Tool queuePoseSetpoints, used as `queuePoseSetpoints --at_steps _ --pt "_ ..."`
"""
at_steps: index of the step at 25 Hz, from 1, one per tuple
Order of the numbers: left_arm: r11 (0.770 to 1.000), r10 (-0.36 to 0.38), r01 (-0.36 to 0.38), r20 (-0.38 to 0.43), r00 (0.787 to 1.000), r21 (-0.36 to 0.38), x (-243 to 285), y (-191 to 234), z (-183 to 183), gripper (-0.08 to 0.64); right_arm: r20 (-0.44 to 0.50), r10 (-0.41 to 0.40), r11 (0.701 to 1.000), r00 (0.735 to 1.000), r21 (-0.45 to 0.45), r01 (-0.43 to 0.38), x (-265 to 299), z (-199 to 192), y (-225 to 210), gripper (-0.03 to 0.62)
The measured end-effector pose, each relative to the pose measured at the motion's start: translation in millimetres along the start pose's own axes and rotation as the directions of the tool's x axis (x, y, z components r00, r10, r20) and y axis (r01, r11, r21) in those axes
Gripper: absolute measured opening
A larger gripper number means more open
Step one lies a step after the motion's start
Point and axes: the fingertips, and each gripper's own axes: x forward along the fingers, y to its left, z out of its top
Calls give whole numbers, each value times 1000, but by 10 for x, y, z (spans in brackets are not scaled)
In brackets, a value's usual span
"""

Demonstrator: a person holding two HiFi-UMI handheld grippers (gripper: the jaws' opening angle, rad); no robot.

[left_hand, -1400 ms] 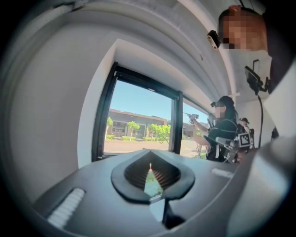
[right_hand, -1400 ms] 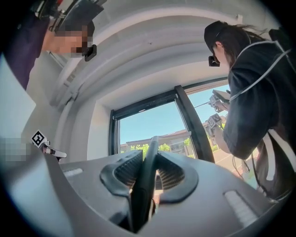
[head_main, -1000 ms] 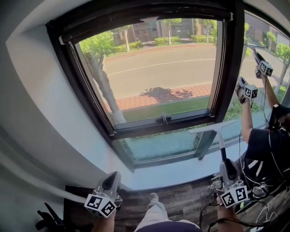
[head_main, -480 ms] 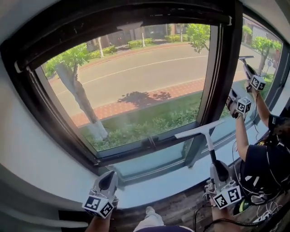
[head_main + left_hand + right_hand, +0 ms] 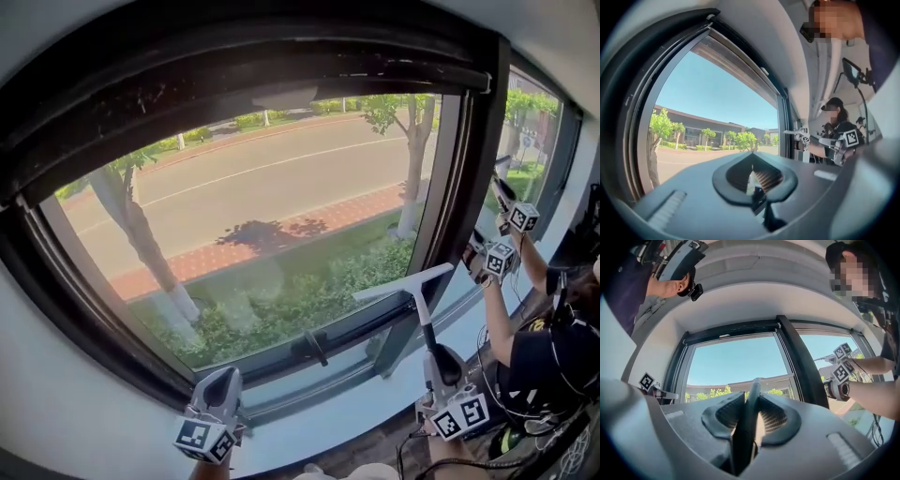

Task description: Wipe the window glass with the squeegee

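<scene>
Now: squeegee raised, wiping apparently not begun.
Right gripper (image 5: 431,356) is clamping the squeegee (image 5: 415,298) by its handle, holding the blade at the lower right corner of the window glass (image 5: 253,225); contact unclear. Left gripper (image 5: 223,380) is hanging closed and empty, near left. Judging the whole pane left to wipe. No containers showing.

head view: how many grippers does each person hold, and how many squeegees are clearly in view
camera wearer's grippers: 2, left gripper, right gripper
other person's grippers: 2, upper gripper, lower gripper
squeegee clearly in view: 1, in the right gripper's tongs
total: 5
</scene>
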Motion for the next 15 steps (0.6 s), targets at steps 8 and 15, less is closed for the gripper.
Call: queuePoseSetpoints --at_steps 8,15 --pt "1000 12 -11 14 1000 -27 203 61 87 5 131 -1 997 991 -78 11 454 484 -60 104" --pt "997 77 -77 78 994 7 319 177 364 5 277 109 990 955 -117 -79 1115 1074 -153 104"
